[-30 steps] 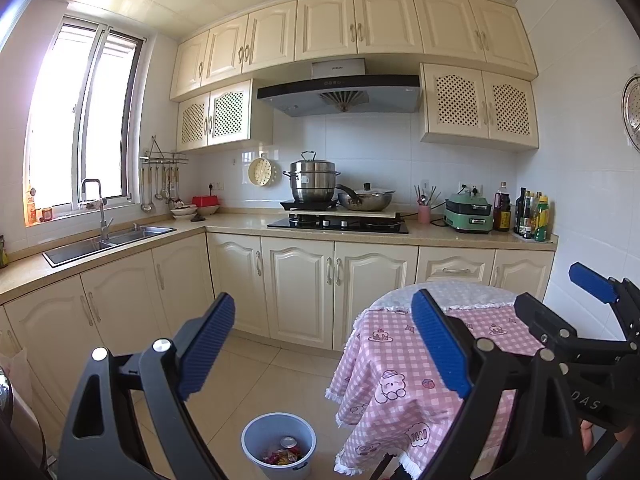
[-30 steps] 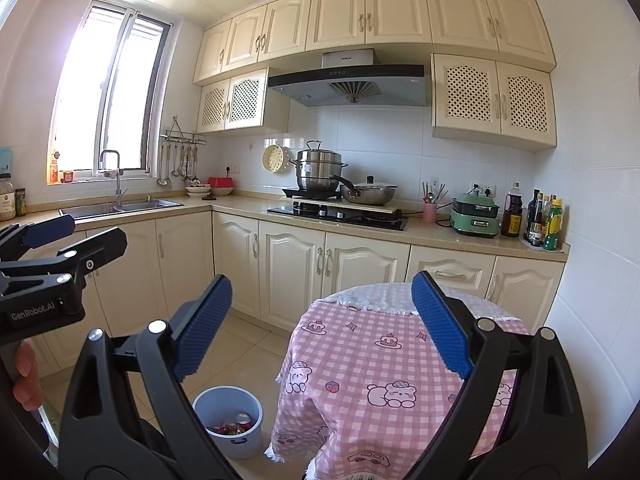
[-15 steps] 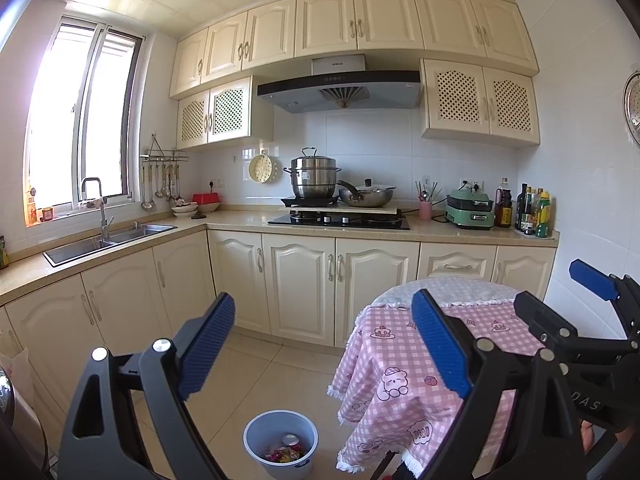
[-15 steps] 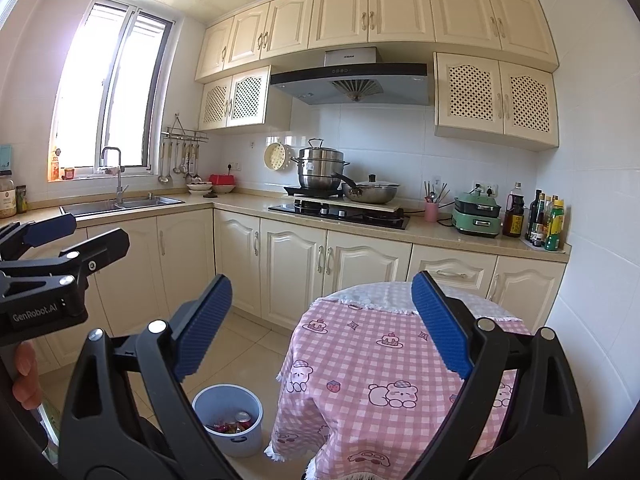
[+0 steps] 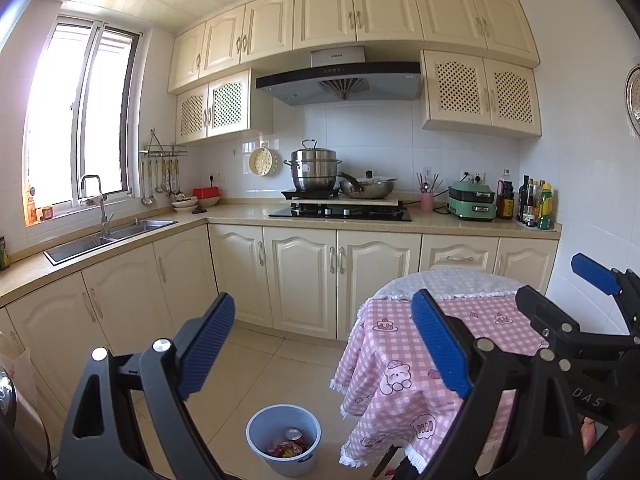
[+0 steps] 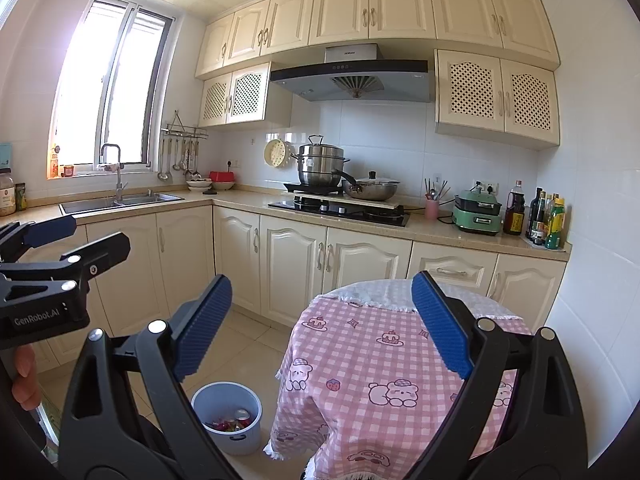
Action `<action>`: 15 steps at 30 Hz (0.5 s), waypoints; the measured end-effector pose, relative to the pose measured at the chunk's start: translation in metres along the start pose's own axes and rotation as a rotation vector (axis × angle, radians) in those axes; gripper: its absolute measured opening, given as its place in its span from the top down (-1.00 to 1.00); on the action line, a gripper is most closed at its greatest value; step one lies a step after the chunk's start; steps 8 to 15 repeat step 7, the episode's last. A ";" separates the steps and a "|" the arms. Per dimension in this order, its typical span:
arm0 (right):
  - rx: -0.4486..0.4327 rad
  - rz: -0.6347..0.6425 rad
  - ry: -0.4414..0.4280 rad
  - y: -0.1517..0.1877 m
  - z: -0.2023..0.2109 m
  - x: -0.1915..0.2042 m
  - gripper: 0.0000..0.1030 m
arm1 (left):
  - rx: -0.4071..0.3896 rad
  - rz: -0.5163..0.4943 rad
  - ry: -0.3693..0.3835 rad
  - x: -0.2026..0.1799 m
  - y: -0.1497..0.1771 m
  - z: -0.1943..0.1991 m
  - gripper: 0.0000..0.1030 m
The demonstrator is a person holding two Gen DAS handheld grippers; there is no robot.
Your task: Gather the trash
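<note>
A small grey-blue trash bin [image 5: 284, 438] stands on the tiled floor left of a round table, and it holds a can and colourful wrappers [image 5: 289, 446]. The same bin [image 6: 227, 416] shows in the right wrist view. My left gripper [image 5: 322, 346] is held high above the floor, open, with nothing between its blue pads. My right gripper [image 6: 320, 326] is open and empty too, above the pink checked tablecloth [image 6: 384, 364]. Each gripper appears at the edge of the other's view.
Cream base cabinets [image 5: 304, 280] run along the left and back walls under a beige counter. A sink [image 5: 108, 236], a hob with pots [image 5: 340, 210], a green cooker [image 5: 472, 202] and bottles [image 5: 536, 208] sit on it. Tiled floor lies between cabinets and table.
Both views have drifted slightly downward and shifted a little; the bin and table sit marginally higher in frame. Both grippers stay open and empty.
</note>
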State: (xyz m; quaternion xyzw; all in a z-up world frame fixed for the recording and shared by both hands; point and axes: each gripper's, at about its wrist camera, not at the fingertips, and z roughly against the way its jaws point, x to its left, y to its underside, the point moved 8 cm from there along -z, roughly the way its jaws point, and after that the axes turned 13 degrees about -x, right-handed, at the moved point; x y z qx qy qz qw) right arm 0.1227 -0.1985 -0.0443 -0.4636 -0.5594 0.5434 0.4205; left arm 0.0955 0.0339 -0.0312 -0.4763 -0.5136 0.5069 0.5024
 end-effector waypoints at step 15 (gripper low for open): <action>0.060 -0.021 0.017 0.025 -0.024 -0.016 -0.75 | 0.063 -0.004 -0.023 0.004 0.021 -0.019 -0.71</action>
